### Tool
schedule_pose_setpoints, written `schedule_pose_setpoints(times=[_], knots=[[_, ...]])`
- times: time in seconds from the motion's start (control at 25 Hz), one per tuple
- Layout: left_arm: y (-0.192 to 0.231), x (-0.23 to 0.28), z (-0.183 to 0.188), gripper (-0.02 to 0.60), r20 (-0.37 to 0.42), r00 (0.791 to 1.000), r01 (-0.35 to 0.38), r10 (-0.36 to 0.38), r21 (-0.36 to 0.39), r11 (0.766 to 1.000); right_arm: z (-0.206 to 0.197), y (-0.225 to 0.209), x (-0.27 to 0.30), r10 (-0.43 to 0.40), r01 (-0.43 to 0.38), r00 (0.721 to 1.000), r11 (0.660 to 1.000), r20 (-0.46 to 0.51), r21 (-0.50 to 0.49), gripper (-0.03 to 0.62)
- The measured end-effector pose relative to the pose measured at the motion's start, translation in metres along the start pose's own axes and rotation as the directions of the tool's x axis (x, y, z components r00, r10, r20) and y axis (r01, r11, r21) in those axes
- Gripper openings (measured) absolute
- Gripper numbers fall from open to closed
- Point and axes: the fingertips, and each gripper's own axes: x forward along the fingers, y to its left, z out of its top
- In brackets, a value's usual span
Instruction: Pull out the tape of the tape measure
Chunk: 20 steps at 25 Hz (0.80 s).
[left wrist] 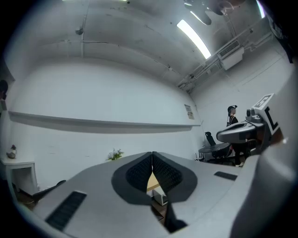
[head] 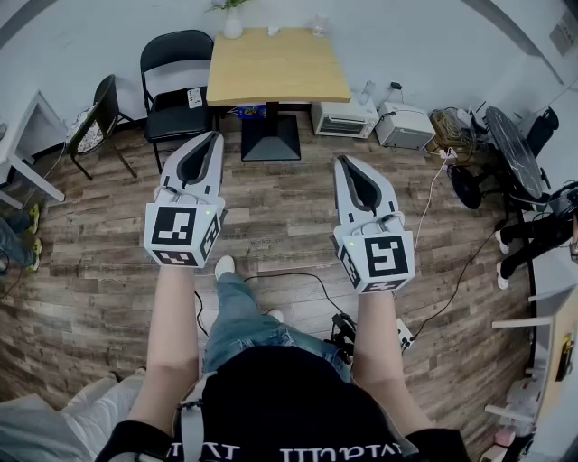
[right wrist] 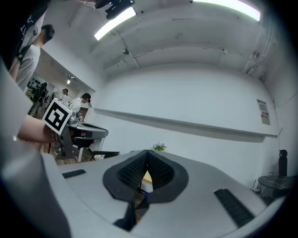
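No tape measure shows in any view. In the head view my left gripper [head: 215, 137] and my right gripper [head: 343, 162] are held out side by side above the wooden floor, both pointing toward a small wooden table [head: 276, 65] a good way ahead. Both are shut with nothing between the jaws. The left gripper view shows my left gripper [left wrist: 152, 155] with its tips touching, and a sliver of the tabletop behind them. In the right gripper view my right gripper [right wrist: 147, 152] is likewise shut and bare.
A black chair [head: 174, 83] stands left of the table, another chair [head: 95, 122] further left. White appliances [head: 405, 125] sit on the floor right of the table, with cables and dark equipment [head: 510, 149] beyond. A small plant [head: 232, 16] stands at the table's far edge.
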Motion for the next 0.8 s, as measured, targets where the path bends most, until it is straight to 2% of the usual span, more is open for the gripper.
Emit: schedule_pose_setpoints(times=[0.4, 0.64, 0.68, 0.72, 0.8], knots=[[-0.002, -0.015, 0.000, 0.014, -0.006, 1.000, 0.002, -0.002, 0.072, 0.997, 0.006, 0.011, 0.001, -0.013, 0.013, 1.000, 1.000, 0.010, 0.000, 0.015], [0.031, -0.001, 0.001, 0.019, -0.016, 1.000, -0.022, 0.022, 0.021, 1.000, 0.014, 0.002, 0.024, -0.049, 0.047, 0.999, 0.995, 0.020, 0.086, 0.017], [0.036, 0.004, 0.001, 0.038, -0.015, 1.000, -0.020, 0.020, 0.015, 1.000, 0.015, -0.001, 0.030, -0.053, 0.051, 0.998, 0.994, 0.021, 0.097, 0.018], [0.041, 0.009, 0.001, 0.105, -0.018, 1.000, -0.014, 0.014, 0.006, 1.000, 0.015, -0.003, 0.035, -0.054, 0.052, 0.998, 0.993, 0.017, 0.106, 0.039], [0.050, 0.021, -0.002, 0.237, -0.026, 1.000, -0.005, 0.005, -0.021, 1.000, 0.014, -0.006, 0.047, -0.045, 0.045, 0.999, 0.991, 0.002, 0.128, 0.246]])
